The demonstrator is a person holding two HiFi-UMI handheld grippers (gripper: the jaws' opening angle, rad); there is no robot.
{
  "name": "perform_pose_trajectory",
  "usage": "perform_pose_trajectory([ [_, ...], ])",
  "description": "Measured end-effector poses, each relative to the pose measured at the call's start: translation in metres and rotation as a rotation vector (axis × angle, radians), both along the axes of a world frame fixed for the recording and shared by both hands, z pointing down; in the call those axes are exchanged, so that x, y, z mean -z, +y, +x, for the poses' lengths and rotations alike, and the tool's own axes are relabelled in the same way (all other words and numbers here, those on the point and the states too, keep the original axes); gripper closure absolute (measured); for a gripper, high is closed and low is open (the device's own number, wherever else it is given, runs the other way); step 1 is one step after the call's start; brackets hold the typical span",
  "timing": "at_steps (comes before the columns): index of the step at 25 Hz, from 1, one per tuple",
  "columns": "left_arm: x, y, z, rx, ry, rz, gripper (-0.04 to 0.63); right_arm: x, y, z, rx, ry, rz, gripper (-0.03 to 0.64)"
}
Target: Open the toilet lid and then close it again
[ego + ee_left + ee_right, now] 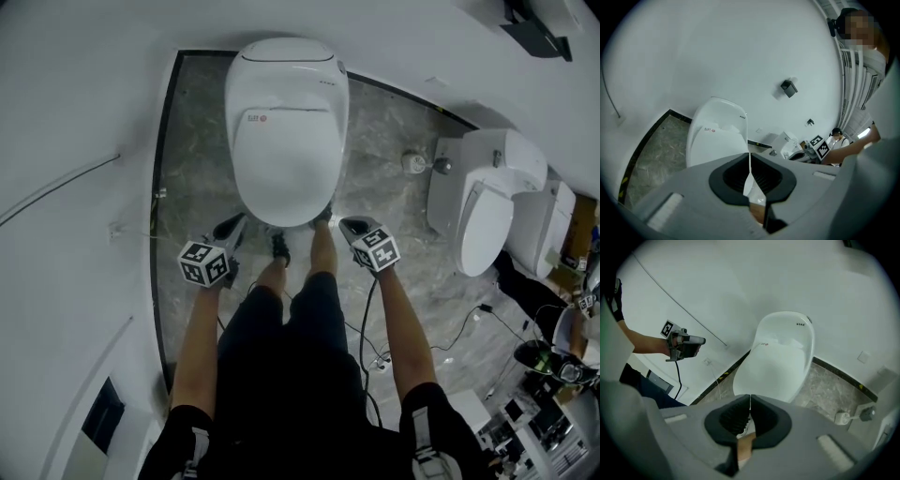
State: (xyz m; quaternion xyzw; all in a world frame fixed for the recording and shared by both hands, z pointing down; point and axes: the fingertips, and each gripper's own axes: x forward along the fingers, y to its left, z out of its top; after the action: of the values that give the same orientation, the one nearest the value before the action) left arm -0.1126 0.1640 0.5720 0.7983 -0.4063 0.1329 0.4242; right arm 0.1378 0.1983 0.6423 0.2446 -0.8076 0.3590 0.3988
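Left gripper [228, 227] and right gripper [352, 227], jaws together and empty, hover near the front edge of the closed, glossy white oval toilet lid [286, 159].

Soft, even light fills the room; the white walls [84, 94] and the toilet [286, 141] are bright with no hard glare. Shadows are faint, and the person's shorts [291, 366] sink to near black. Both gripper views bulge strongly and darken to black corners; far detail there seems slightly soft.
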Motion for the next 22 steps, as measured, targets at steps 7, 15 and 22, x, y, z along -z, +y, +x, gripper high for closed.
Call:
perform_pose_trajectory([
  [7, -0.077, 0.016, -0.001, 0.024, 0.015, -0.102, 0.575, -0.059, -0.001, -0.006, -0.038, -0.007, -0.054, 0.611],
  [15, -0.145, 0.018, 0.004, 0.043, 0.033, -0.155, 0.574, -0.127, -0.003, -0.002, -0.085, -0.016, -0.106, 0.611],
  [22, -0.191, 0.022, -0.004, 0.061, 0.028, -0.189, 0.574, -0.171, -0.003, -0.003, -0.156, -0.032, -0.132, 0.611],
])
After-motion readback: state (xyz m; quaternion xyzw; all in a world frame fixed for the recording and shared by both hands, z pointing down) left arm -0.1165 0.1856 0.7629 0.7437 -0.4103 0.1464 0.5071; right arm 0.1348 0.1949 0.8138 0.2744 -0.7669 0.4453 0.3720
